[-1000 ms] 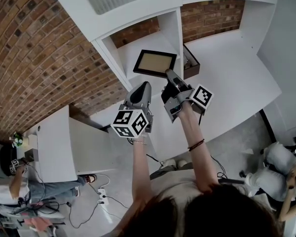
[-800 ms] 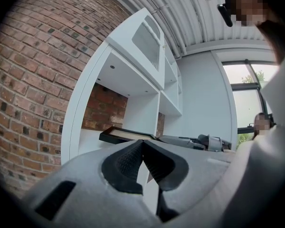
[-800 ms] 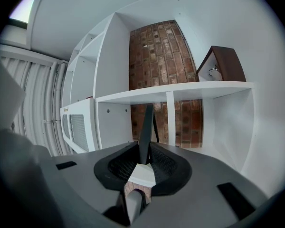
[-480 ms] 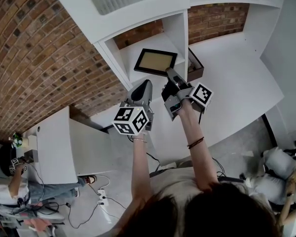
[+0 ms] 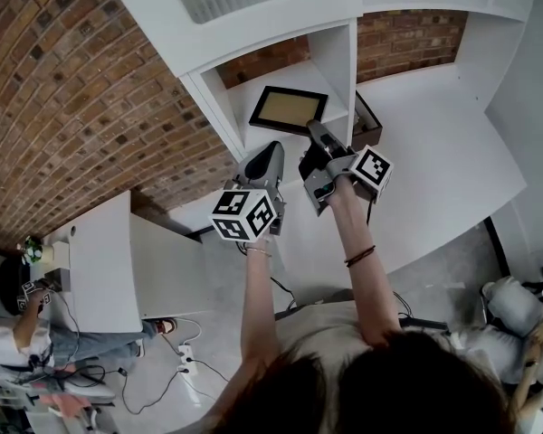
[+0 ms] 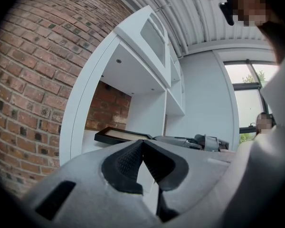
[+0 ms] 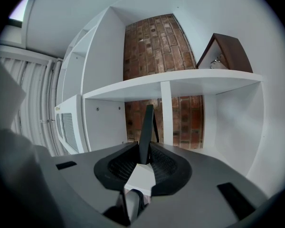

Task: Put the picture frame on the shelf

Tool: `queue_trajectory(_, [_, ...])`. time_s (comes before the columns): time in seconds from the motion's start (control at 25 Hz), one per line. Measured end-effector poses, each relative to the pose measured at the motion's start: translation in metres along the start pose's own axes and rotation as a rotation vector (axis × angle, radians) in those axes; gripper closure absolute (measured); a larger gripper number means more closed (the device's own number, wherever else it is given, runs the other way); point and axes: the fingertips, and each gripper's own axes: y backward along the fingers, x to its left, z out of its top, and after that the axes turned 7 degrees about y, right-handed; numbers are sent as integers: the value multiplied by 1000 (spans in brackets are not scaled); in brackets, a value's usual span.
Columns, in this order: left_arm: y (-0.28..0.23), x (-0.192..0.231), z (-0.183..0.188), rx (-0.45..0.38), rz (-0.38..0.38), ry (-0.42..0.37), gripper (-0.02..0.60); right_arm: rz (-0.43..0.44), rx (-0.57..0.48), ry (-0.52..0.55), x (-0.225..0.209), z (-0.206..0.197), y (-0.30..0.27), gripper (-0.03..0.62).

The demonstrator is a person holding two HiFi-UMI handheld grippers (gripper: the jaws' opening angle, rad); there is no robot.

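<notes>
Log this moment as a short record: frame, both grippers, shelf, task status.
frame: black, held flat, face up, over the shelf compartment
right gripper: shut on the frame's edge
left gripper: shut, empty, beside the right gripper
shelf: white, brick at the back
box: brown, right of the compartment
status: frame not yet released; cannot tell if it touches the shelf

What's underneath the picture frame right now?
The white shelf board lies below the picture frame, which the right gripper holds by one edge. Only bare board shows around it. The patch directly under the frame is covered, so whether it touches cannot be told.
</notes>
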Motion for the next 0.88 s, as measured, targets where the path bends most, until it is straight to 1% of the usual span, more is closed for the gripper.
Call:
queue_trajectory(0.28, [-5,5,-4,12,-2,5,571,-4,21,2,-3,-2,-6,519])
queue_trajectory(0.44, [-7,6,-6,13,1,13,571,-21,43,8,-6,-3,-9,519])
queue_trajectory(0.88, [-9,14,-12,28,10,29,571,-48,46,-7,-16,-5,-11,519])
